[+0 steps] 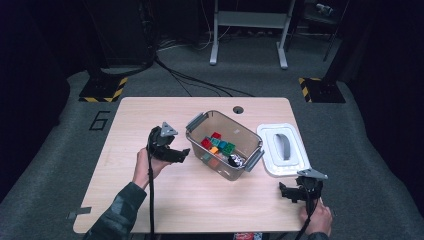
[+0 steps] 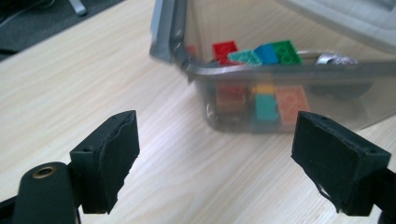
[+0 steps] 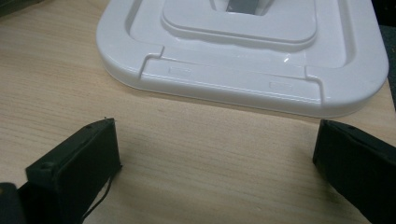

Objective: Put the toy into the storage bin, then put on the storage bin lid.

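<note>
A clear plastic bin [image 1: 227, 173] with grey latches stands mid-table and holds several coloured bricks [image 1: 218, 144]. My left gripper [image 1: 183, 156] hovers just left of the bin, with its jaws open and nothing between them. In the left gripper view the gripper [image 2: 215, 140] faces the bin's wall [image 2: 280, 70], behind which red, green, blue, teal and orange bricks [image 2: 254, 53] lie. My right gripper [image 1: 284, 192] rests low near the table's front right corner, open and empty. In the right gripper view the gripper [image 3: 215, 149] points at a white lid [image 3: 233, 88] lying flat.
The white lid [image 1: 270, 164] lies right of the bin, close to the table's right edge. A crumpled silver object [image 1: 236, 160] sits in the bin's near corner. A cable hole [image 1: 238, 109] is at the back of the wooden table [image 1: 200, 200].
</note>
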`<state>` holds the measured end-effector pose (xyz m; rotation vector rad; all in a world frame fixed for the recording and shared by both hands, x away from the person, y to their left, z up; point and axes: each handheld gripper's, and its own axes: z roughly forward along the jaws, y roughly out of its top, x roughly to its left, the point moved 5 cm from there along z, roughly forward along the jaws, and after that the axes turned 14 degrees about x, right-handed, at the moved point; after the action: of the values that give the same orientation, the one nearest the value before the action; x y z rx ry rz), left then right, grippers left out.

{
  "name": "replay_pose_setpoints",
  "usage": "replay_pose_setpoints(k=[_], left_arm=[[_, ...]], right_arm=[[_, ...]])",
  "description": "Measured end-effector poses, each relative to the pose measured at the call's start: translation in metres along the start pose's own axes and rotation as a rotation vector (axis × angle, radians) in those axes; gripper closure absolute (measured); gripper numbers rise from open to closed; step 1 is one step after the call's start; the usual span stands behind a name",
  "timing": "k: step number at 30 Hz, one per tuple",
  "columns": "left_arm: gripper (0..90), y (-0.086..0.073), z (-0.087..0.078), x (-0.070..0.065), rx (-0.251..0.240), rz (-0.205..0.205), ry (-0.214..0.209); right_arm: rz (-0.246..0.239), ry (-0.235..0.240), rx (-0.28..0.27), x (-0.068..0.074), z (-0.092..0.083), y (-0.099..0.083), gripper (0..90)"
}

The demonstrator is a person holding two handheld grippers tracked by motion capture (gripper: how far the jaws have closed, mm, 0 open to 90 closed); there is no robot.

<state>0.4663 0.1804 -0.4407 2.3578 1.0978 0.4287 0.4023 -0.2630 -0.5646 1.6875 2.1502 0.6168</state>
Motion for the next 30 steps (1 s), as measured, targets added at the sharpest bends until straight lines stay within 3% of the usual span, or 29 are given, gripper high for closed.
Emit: replay_pose_setpoints(k=[16,19,24,30], left_arm=[[3.5,-0.061,0.036,0.024,0.059,-0.11,0.004],[2.1,-0.07,0.041,0.029,0.088,-0.111,0.001],[0.7,-0.083,0.048,0.036,0.099,-0.149,-0.002],[0.4,-0.094,0.056,0.038,0.104,-0.152,0.011]], right_arm=[[0.0,0.0,0.0,0.0,0.0,0.0,0.0],[0.0,0.0,0.0,0.0,0.0,0.0,0.0],[-0.001,0.0,0.0,0.0,0.0,0.0,0.0],[0.008,0.0,0.002,0.001,0.0,0.0,0.0]])
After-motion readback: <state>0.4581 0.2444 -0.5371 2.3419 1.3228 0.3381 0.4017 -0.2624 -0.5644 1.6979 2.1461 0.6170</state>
